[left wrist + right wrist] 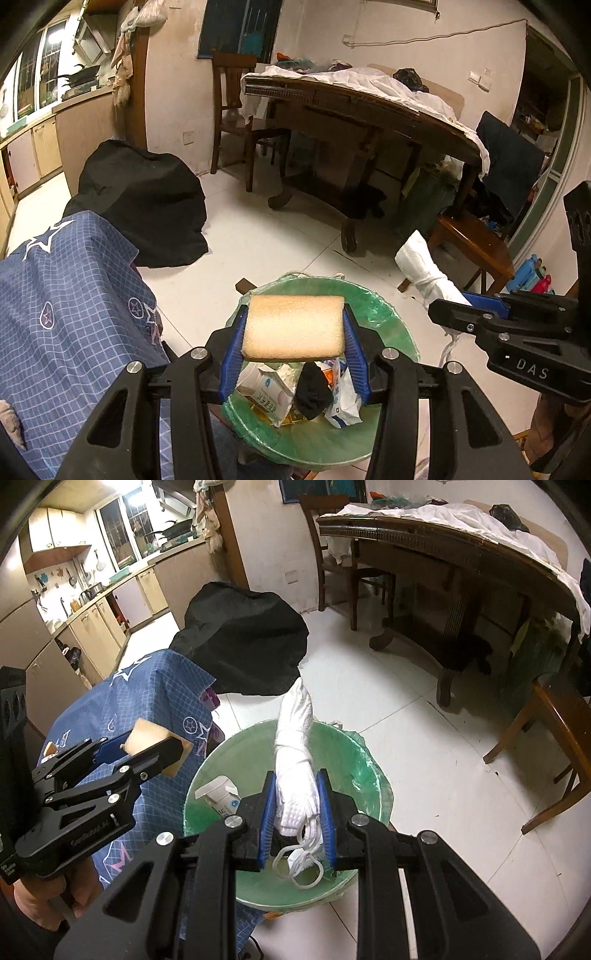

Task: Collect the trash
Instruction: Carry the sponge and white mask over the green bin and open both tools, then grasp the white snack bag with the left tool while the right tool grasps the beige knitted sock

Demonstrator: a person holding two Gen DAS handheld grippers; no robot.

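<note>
My left gripper (293,325) is shut on a tan sponge (293,326), held flat above a green-lined trash bin (391,321). Wrappers, a white carton and a black scrap (312,393) lie inside the bin. My right gripper (297,797) is shut on a bundled white cloth with cords (295,760), which sticks up over the bin (343,753). In the left wrist view the right gripper (454,308) comes in from the right with the white cloth (424,269). In the right wrist view the left gripper (155,747) and its sponge (147,736) are at the left.
A blue checked cloth (70,317) covers something left of the bin. Behind it lies a black bag (144,203) on the white tile floor. A wooden table (369,107) with chairs stands beyond, and a low wooden stool (472,240) is at the right. Kitchen cabinets (110,616) line the far left.
</note>
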